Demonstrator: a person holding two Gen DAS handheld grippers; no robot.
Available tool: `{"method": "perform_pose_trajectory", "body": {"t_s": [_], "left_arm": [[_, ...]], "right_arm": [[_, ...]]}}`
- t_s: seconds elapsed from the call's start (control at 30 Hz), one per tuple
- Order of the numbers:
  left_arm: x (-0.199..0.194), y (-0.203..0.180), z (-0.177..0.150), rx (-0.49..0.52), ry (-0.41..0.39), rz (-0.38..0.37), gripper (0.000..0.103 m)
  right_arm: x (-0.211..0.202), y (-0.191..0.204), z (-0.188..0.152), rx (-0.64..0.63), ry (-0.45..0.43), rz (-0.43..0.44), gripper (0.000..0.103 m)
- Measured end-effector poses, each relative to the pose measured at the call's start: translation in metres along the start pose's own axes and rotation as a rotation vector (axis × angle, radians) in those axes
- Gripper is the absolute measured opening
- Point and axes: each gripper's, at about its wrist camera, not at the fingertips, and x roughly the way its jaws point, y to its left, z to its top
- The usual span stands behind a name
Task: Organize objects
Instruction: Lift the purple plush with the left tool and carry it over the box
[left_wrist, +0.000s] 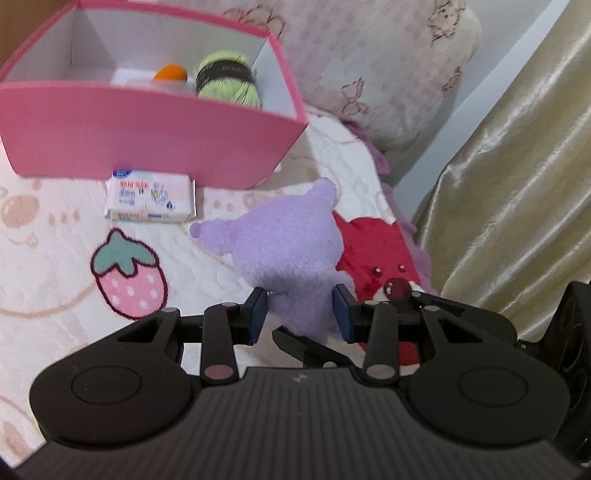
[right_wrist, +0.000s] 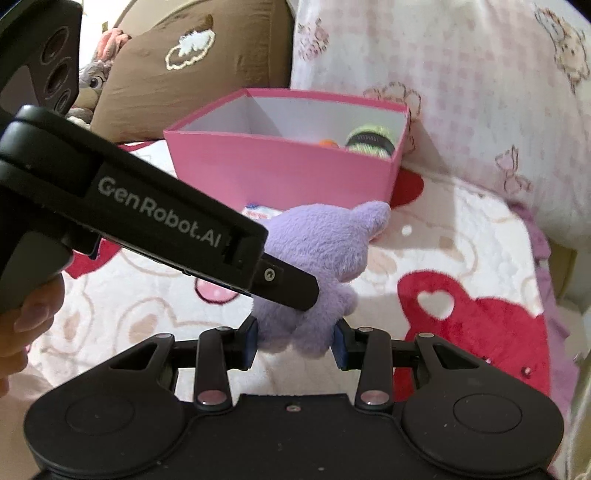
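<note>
Bedding printed with strawberries and bears is seen from the left wrist, with a pillow (left_wrist: 388, 55) and a gold curtain (left_wrist: 517, 184) behind. The left gripper (left_wrist: 301, 314) has its fingers (left_wrist: 256, 314) clamped on the lower body of a purple plush (left_wrist: 284, 251), which is squeezed between the pads. The plush's long axis runs straight ahead from the fingers, its head end directed at a pink box (left_wrist: 147, 140) farther ahead and to the left. A red plush (left_wrist: 380, 254) lies on the bed just right of the fingers, and a tissue pack (left_wrist: 151, 199) lies ahead, against the box front. Yarn (left_wrist: 225, 79) and an orange item (left_wrist: 170, 72) are already inside the box.

From the right wrist the same bed is shown, with a brown cushion (right_wrist: 184, 62) beyond. The right gripper (right_wrist: 293, 341) is likewise closed on the plush (right_wrist: 317, 251), lower down, so the toy is judged to be held from two sides for steadiness. Its ear (right_wrist: 373, 214) is aimed ahead and right, toward the box (right_wrist: 280, 170). The left gripper's body crosses just left of the fingers, a hand (right_wrist: 26, 325) on its handle.
</note>
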Motion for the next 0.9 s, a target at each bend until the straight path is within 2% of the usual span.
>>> {"method": "perform_pose_trajectory", "body": {"t_s": [0.33, 0.73, 0.9], "left_arm": [[-0.061, -0.017, 0.01, 0.02, -0.034, 0.023, 0.038], [-0.134, -0.025, 0.043, 0.035, -0.067, 0.075, 0.038], [-0.155, -0.021, 0.067, 0.018, -0.067, 0.091, 0.038]], "right_arm": [[-0.039, 0.031, 0.031, -0.052, -0.02, -0.025, 0.044], [-0.07, 0.057, 0.079, -0.022, -0.064, 0.056, 0.043], [-0.072, 0.057, 0.104, 0.053, -0.08, 0.122, 0.043]]}}
